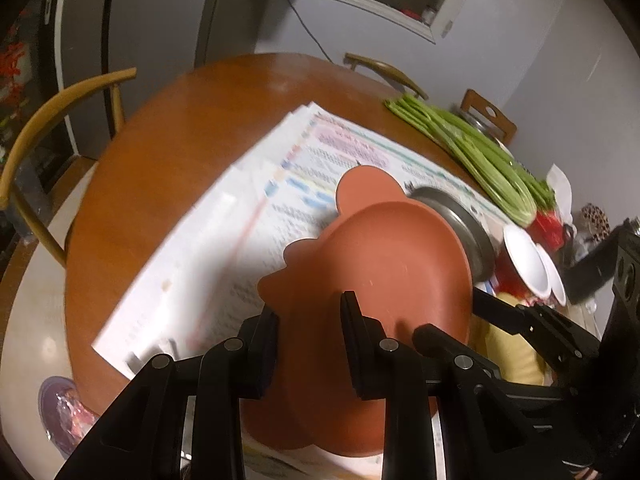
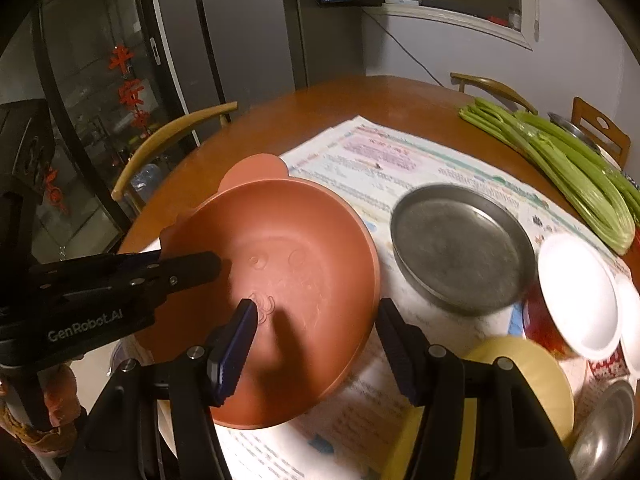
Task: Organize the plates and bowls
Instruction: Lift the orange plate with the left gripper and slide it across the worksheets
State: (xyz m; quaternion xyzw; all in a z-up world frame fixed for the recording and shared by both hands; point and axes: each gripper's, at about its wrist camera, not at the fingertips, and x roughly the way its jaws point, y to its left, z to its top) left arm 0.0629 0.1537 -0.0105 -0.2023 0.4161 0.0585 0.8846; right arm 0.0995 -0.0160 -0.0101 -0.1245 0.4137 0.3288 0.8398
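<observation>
Holding the terracotta plate (image 2: 280, 272), the left hand-held gripper (image 1: 310, 344) is pinching its near-left rim, jaws drawn tight on the edge; the plate is tilting, its eared rim toward the far side. The right hand-held gripper (image 2: 316, 344) is straddling the plate's near-right rim with a moderate gap; whether its pads are actually pressing on the rim, I cannot tell. In the right wrist view the plate's lower edge appears to be sitting just above the printed paper sheets (image 2: 384, 160) covering the counter (image 2: 320, 100), though contact is hard to confirm.

Judging progress: sorting is looking early. The metal dish (image 2: 460, 248) is lying alone on the sheets just beside the terracotta plate. The red bowl with white inside (image 2: 576, 296) is leaning on its side near the right edge, with another white rim (image 2: 632, 312) just behind it. A pale yellow bowl (image 2: 524, 376) is sitting close under the right gripper, and a steel bowl (image 2: 608, 432) is showing at the lower right corner. No tidy stack is visible yet.

Remaining, by my estimate: placing the terracotta plate, then grouping plates with plates, bowls with bowls. Green stalks (image 2: 568, 168) are lying apart at the far right.
</observation>
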